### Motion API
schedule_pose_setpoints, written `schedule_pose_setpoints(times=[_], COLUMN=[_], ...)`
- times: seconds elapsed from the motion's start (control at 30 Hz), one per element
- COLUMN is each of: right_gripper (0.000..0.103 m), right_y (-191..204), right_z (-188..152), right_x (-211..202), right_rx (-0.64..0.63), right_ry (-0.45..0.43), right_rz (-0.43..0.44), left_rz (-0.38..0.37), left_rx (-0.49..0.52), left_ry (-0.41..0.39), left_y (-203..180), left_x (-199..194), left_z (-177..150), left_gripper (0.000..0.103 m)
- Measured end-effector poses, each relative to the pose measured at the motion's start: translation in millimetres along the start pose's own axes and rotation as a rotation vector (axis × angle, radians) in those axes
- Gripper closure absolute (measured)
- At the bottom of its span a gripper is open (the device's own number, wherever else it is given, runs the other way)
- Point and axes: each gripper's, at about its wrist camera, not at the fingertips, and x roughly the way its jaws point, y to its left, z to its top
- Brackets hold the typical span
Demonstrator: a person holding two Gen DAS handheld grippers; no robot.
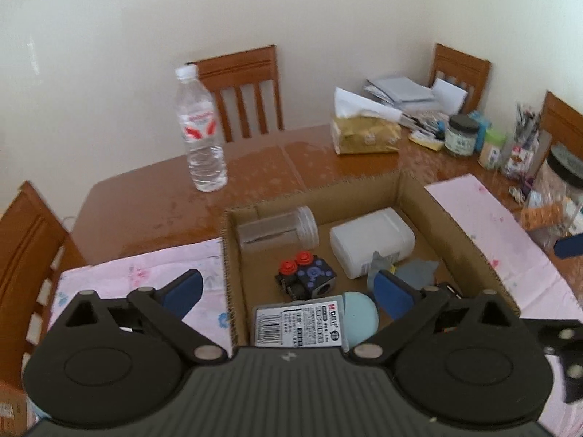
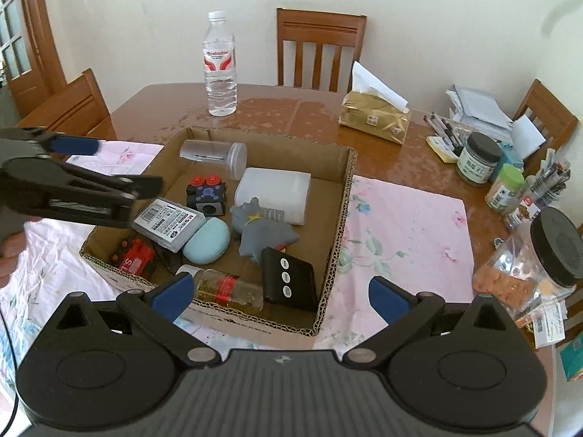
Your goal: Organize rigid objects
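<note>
An open cardboard box stands on a pink cloth. Inside lie a clear jar, a white container, a black toy with red knobs, a barcoded case, a light blue case, a grey toy, a black remote, a red toy car and a small red-labelled bottle. My right gripper hangs open over the box's near edge, holding nothing. My left gripper is open over the box's left side, above the barcoded case, also empty.
A water bottle stands on the wooden table behind the box, beside a gold tissue pack. Jars, pens and papers crowd the right side. Chairs ring the table. A person's hand shows at the left edge.
</note>
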Motion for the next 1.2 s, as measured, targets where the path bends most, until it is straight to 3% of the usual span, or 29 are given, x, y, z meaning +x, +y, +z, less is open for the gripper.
schedule_pose_setpoints(times=[0.17, 0.33, 0.47, 0.77, 1.2], right_gripper=[0.000, 0.000, 0.000, 0.000, 0.000], right_y=[4, 10, 16, 25, 27], right_z=[3, 4, 5, 5, 4], right_x=[-6, -15, -24, -36, -40], right_rx=[0.043, 0.077, 0.086, 0.091, 0.101], right_ry=[0.017, 0.034, 0.038, 0.024, 0.019], right_rz=[-0.045, -0.084, -0.097, -0.098, -0.091], left_rz=[0.075, 0.080, 0.070, 0.116, 0.128], left_rx=[-0.054, -0.142, -0.193, -0.176, -0.173], left_ry=[0.037, 0.128, 0.151, 0.152, 0.147], left_y=[-3, -1, 1, -3, -5], left_x=[-29, -45, -57, -75, -78], left_z=[-10, -21, -26, -28, -26], left_gripper=[0.003, 0.003, 0.003, 0.002, 0.002])
